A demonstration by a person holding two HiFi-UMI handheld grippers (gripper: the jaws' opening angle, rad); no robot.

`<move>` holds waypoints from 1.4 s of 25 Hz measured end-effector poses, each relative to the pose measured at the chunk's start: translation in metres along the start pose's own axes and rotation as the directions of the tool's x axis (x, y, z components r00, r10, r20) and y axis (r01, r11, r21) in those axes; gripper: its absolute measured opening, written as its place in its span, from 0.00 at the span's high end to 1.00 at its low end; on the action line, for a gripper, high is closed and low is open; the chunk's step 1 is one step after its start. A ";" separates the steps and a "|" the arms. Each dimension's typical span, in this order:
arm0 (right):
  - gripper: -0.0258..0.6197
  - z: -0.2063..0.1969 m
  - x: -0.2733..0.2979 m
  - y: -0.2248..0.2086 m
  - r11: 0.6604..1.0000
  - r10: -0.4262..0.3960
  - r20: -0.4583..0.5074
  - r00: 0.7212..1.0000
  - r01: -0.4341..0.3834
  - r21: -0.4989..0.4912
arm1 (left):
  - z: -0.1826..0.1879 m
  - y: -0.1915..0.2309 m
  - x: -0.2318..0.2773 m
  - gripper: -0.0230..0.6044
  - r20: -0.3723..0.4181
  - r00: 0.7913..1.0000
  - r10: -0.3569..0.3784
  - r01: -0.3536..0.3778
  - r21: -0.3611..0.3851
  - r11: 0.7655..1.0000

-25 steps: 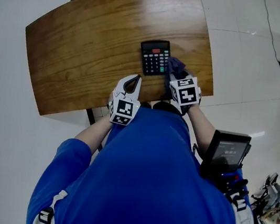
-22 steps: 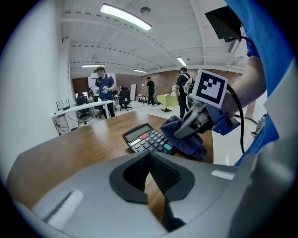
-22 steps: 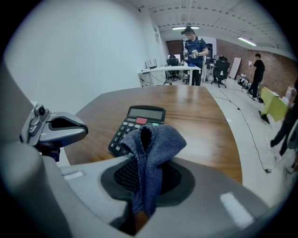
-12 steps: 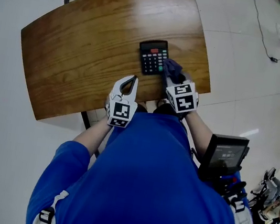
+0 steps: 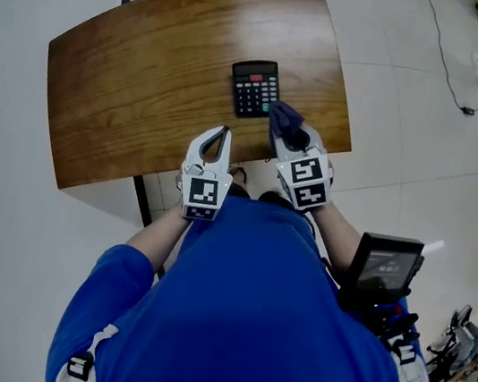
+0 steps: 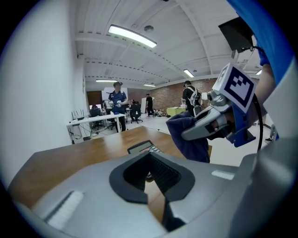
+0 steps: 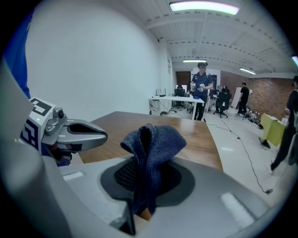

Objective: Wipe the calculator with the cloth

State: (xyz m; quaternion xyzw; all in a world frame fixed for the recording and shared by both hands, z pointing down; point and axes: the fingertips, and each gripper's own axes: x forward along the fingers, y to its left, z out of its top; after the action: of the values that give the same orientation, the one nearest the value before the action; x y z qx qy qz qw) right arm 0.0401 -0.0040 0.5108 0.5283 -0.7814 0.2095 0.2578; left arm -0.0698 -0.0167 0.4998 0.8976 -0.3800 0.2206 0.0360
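Head view, looking steeply down on a curved wooden desk. Shows a black calculator lying flat toward the far right of the top, keys up. Shows the right gripper with fingers clamped on a bunched dark blue cloth, held at the calculator's near right corner; cannot tell whether touching or just above. Shows the left gripper near the desk's front edge, short of the calculator and apart from it, fingers closed together on nothing. Looks like a wiping pass about to begin. To do it well: lower the cloth's loose fold onto the keys, then sweep from the near right corner across toward the display with light, even pressure. Bring the left fingers against the calculator's left edge first, to stop any sliding on the smooth wood. Keep the hard right fingers off the keys.
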 end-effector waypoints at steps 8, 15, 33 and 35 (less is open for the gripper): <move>0.85 -0.013 -0.085 0.010 0.999 0.036 0.122 0.992 -0.031 -0.039 | 0.018 -0.054 -0.045 0.95 0.046 0.992 0.117 -0.115 -0.032 0.993; 0.85 -0.034 -0.139 0.025 0.995 0.074 0.178 0.981 -0.061 -0.077 | 0.023 -0.095 -0.085 0.95 0.077 0.980 0.182 -0.177 -0.063 0.982; 0.85 -0.021 -0.197 0.067 0.995 0.082 0.212 0.974 -0.069 -0.068 | 0.052 -0.111 -0.149 0.95 0.129 0.975 0.179 -0.171 -0.068 0.983; 0.85 -0.018 -0.198 0.080 0.996 0.067 0.216 0.974 -0.055 -0.064 | 0.048 -0.103 -0.161 0.95 0.142 0.975 0.171 -0.162 -0.071 0.984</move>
State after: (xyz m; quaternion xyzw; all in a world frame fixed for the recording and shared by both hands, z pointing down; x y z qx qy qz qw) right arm 0.0299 0.1773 0.3972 0.5161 -0.8266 0.1352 0.1791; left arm -0.0790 0.1522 0.3987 0.8751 -0.4617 0.1444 0.0155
